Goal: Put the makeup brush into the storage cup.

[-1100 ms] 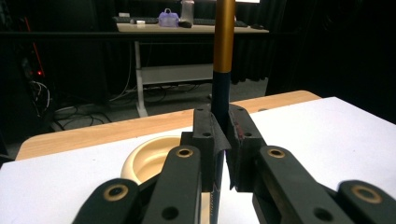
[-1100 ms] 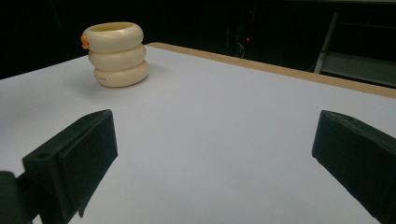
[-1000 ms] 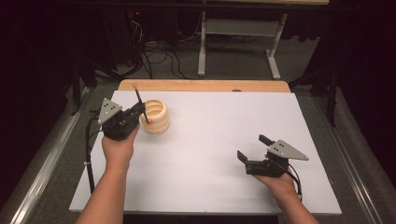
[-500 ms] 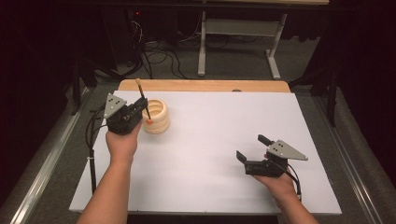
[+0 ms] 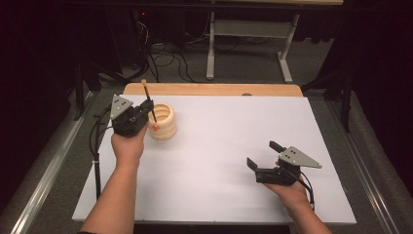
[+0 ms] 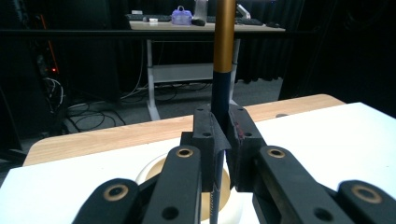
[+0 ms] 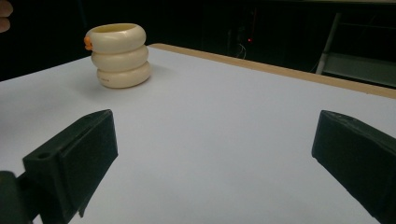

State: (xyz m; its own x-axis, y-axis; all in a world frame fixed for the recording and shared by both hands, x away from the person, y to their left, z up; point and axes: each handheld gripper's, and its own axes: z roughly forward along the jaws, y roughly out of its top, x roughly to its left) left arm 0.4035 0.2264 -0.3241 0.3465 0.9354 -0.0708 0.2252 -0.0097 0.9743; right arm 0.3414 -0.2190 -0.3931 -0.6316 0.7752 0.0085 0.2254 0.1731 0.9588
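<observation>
Cream-coloured and ribbed like three stacked rings, the holder (image 5: 163, 122) stands at the far left of the white table (image 5: 219, 161), just beside your left gripper (image 5: 146, 111). That gripper's jaws are clamped tight on a thin pen (image 5: 148, 100) — dark in its lower shaft, gold higher up, with a pale top end. From the high view the pen leans slightly, its top tipped toward the table's far edge, while its orange lower tip (image 5: 155, 127) sits at the holder's near-left rim; whether the tip touches the rim cannot be told. In the left gripper view the pen (image 6: 221, 70) rises straight up between the two pressed pads, and the holder's open mouth (image 6: 154, 170) lies directly below and just ahead of the jaws.

Your right gripper (image 5: 265, 161) rests low over the near right of the table, well apart from the holder — its jaws spread wide, nothing between them. Seen from the right gripper view, the holder (image 7: 120, 56) stands far off at upper left.
</observation>
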